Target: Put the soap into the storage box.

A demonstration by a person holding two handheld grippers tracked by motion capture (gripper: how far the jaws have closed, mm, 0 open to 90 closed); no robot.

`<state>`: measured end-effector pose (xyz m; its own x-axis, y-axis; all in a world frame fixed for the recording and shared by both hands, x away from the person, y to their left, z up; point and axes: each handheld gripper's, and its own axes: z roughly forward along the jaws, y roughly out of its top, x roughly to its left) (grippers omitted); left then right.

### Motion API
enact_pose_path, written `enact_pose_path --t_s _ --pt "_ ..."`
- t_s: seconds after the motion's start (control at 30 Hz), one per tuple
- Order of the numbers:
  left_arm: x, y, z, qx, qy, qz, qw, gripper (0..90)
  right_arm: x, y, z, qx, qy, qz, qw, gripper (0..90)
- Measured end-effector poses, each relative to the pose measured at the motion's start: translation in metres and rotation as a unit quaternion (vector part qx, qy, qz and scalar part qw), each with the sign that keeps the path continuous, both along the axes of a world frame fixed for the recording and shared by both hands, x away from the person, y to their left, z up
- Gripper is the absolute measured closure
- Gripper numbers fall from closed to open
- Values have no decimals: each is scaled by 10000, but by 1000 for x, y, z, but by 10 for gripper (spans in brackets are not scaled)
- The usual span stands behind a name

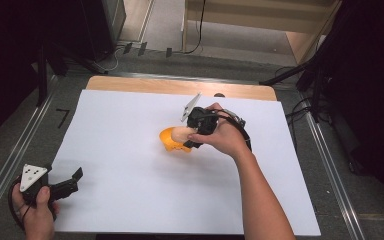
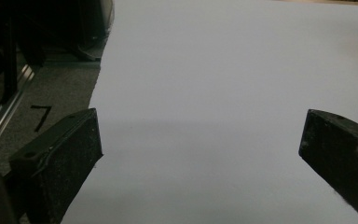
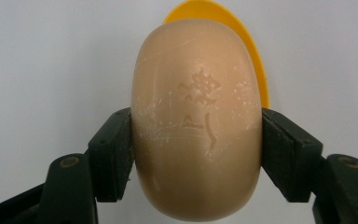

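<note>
At the centre of the high view, the right claw (image 1: 189,136) grips the soap bar (image 3: 196,119) just above the yellow dish (image 1: 172,140). Judged step: placement. Next: lower, then release. The left claw (image 1: 69,184) rests open, lower left, on the tabletop (image 1: 130,165).

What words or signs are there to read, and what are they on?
Stamped mark on the soap bar held in the right tongs: raised characters, too worn to read.
Black mark like a "7" on the grey floor beside the white sheet: a tape mark, perhaps no numeral.
No other writing can be read.
</note>
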<state>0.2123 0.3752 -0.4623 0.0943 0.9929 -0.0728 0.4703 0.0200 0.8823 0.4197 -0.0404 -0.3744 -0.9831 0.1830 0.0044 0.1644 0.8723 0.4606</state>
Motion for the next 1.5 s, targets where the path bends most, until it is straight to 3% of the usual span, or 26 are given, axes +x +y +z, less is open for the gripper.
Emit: enact_pose_path --t_s 0.83,1.07,1.3,1.33,1.4,1.5 --pt "0 1 0 -25 13 -84 10000 0 14 30 -12 -399 152 174 9989 336" --pt "0 1 0 -27 21 -85 10000 0 15 34 -21 -759 194 240 9966 334" --pt "1 1 0 -37 22 -95 9999 0 14 36 -22 -831 224 156 9962 306" --pt "1 1 0 -41 20 -97 9999 0 13 35 -19 -768 99 45 9970 306" --pt "1 1 0 -36 21 -96 9999 0 11 33 -15 -606 213 -21 9979 306" --pt "1 1 0 -33 18 -99 9999 0 10 31 -14 -587 149 -55 9981 277"
